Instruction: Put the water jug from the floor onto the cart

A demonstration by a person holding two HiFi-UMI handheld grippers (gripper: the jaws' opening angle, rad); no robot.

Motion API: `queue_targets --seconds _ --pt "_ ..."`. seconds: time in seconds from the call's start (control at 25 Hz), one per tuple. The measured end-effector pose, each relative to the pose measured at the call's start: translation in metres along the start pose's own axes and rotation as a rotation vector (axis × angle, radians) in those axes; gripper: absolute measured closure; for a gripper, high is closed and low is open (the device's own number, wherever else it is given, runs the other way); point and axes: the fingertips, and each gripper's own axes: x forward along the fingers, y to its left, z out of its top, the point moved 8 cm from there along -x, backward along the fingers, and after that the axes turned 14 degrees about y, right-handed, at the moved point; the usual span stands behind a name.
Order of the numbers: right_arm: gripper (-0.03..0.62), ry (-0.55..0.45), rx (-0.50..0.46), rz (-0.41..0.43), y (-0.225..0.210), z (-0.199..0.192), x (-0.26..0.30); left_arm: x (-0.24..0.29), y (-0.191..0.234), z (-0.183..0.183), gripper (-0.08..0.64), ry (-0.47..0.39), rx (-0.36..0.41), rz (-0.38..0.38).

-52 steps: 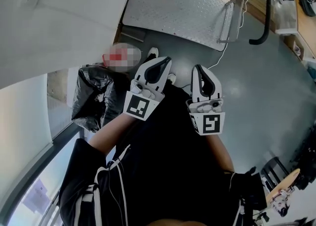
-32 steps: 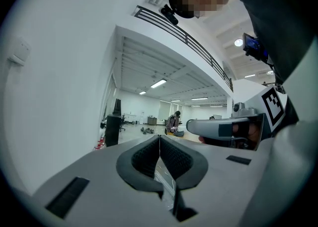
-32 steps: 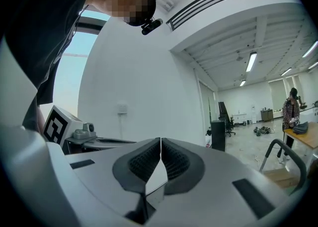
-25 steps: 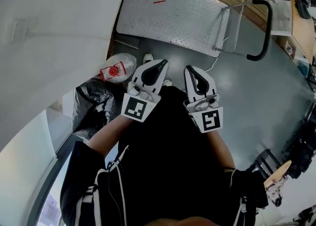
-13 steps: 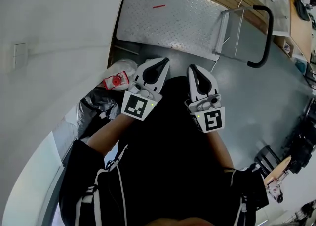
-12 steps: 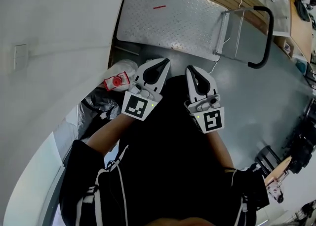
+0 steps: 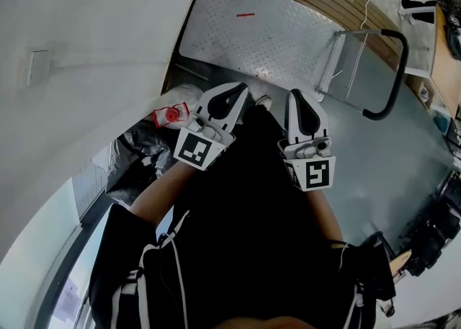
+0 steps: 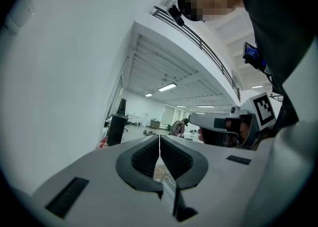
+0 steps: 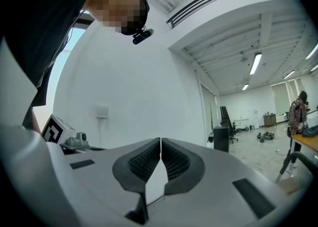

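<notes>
At the far left of the head view a white wall (image 7: 94,25) curves down to the grey floor (image 7: 382,155). At its foot lies a crumpled black plastic bag (image 7: 137,158). Just beside the bag, on the floor, sits the clear plastic water jug with a red cap (image 7: 173,110). It is off the cart, close to the near left corner of the deck.

The left gripper (image 7: 234,90), white with a square-marker cube, is held level in front of the person's black clothing. It appears just to the right of the jug and above it, not touching. In the left gripper view its ribbed dark pads (image 8: 171,156) meet along a thin line with nothing between them.

The right gripper (image 7: 297,97) is held alongside the left one, the two near each other. In the right gripper view its jaws are likewise pressed together and empty, facing the white wall (image 9: 134,102).

Beyond both grippers stands the silver checker-plate platform cart (image 7: 266,29), its black tubular push handle (image 7: 392,79) at the right end.
</notes>
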Motion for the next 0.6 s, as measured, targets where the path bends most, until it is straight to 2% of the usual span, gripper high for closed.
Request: queue_targets --seconds 0.16,0.24,0.4,0.52,0.6 --pt "0.574 -0.044 -0.058 0.070 0.006 0.014 0.009 -0.014 0.019 -0.019 0.540 0.021 -0.003 0.095" --pt "0.574 -0.033 -0.071 0.082 0.008 0.016 0.012 -0.028 0.039 -0.036 0.540 0.047 -0.022 0.151" --pt "0.574 -0.049 -0.068 0.036 0.008 0.019 0.010 -0.049 0.080 -0.087 0.538 0.146 -0.034 0.264" --pt "0.574 -0.013 -0.081 -0.005 0.005 0.024 0.015 -0.060 0.096 -0.110 0.538 0.204 -0.044 0.363" --pt "0.574 -0.008 -0.083 -0.006 0.013 0.026 0.023 -0.068 0.107 -0.123 0.535 0.221 -0.087 0.400"
